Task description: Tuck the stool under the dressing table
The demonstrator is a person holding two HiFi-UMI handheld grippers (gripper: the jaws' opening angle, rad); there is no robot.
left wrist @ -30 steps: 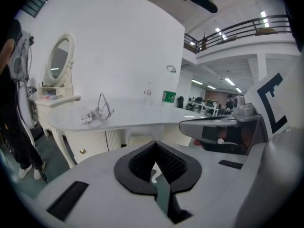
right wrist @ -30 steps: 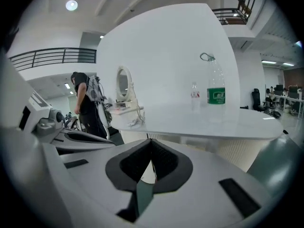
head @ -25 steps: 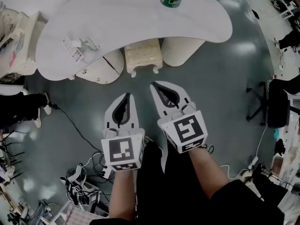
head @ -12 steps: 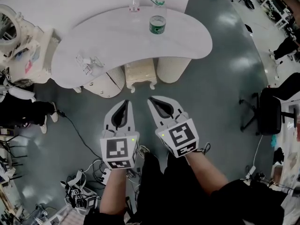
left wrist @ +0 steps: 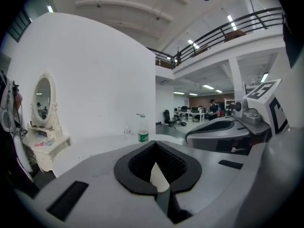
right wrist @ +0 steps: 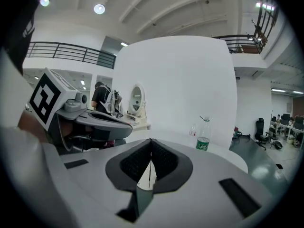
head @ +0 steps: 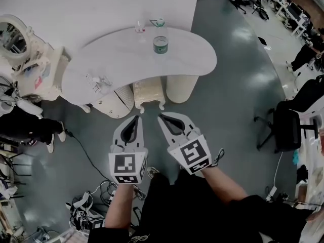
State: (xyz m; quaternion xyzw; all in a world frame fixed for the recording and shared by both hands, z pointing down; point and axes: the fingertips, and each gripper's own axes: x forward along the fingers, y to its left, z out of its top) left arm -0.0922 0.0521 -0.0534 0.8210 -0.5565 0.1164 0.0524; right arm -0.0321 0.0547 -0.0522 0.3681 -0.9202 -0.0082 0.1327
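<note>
Left gripper (head: 136,118): jaws pressed together with nothing between them, held free above the floor and pointing toward the table.
Right gripper (head: 161,117): jaws likewise closed and empty, just beside the left gripper, its tip angled toward it.
Stool (head: 149,92): cream, straight ahead of both gripper tips and apart from them. It sits between the two ribbed pedestals (head: 181,87), with its front showing past the tabletop edge.
Dressing table (head: 121,54): white curved top, just beyond the stool.
Bottle (head: 160,43): green-labelled, upright on the tabletop, farther ahead of the grippers.
Mirror stand (head: 15,37): well off to the left gripper's left.
Office chair (head: 286,128): well off to the right gripper's right.
</note>
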